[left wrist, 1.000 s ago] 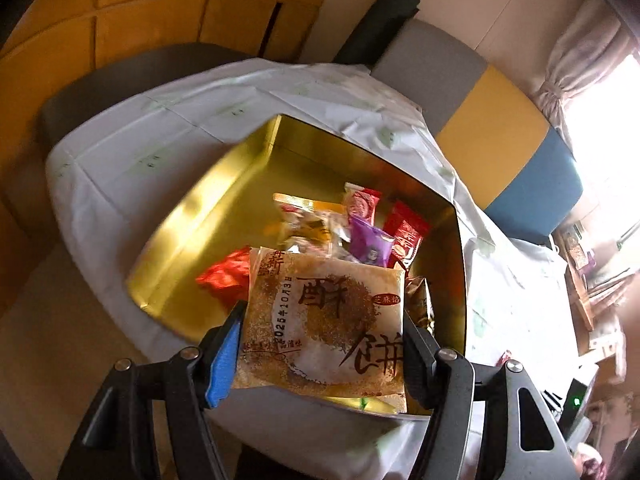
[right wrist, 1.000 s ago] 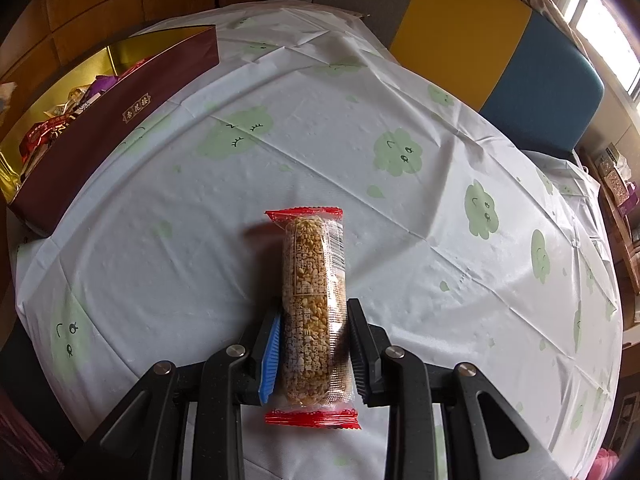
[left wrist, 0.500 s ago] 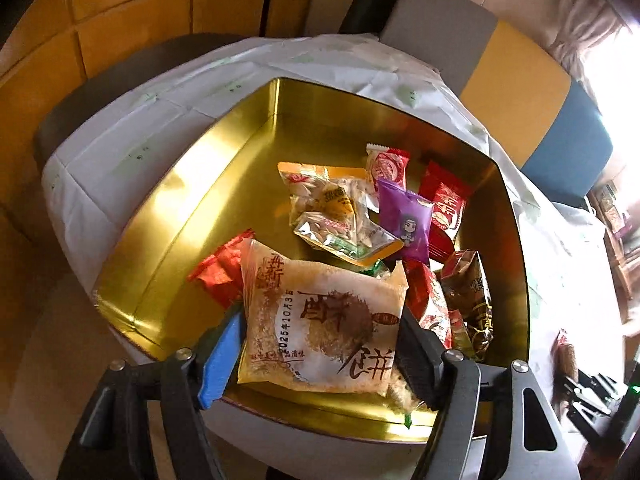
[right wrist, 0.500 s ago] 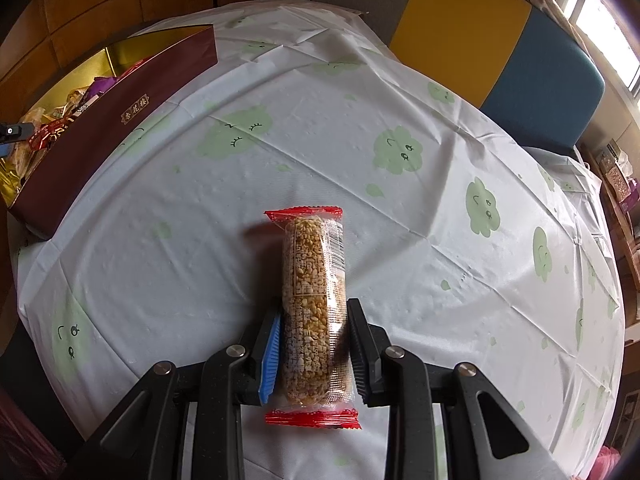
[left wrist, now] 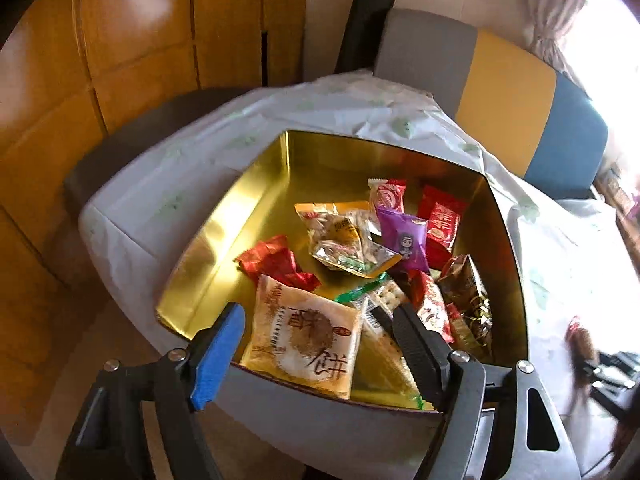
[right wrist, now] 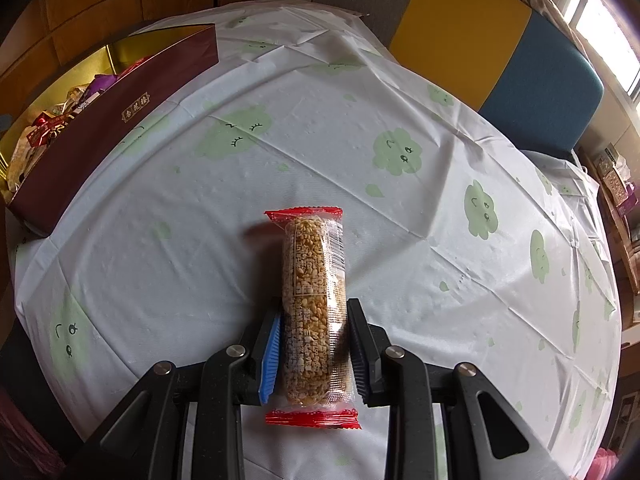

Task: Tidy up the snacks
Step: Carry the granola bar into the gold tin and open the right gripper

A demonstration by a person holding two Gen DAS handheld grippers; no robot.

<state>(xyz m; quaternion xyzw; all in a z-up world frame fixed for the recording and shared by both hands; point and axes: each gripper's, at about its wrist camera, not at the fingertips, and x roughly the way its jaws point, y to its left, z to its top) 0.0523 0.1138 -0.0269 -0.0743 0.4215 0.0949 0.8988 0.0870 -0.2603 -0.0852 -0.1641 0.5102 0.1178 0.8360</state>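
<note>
The gold-lined box [left wrist: 224,216] sits at the table's [right wrist: 400,220] ten o'clock edge, heaped with light, crinkly snack packets. The flat pastry packet [left wrist: 304,336] lies inside its near wall, at six o'clock; the left gripper's [left wrist: 316,344] jaws are opening and stand clear of it. It looks crumbly. The right gripper [right wrist: 314,354] is clamped on the puffed-grain bar [right wrist: 314,304], which seems stiff but brittle, best held mid-length on its long sides.
</note>
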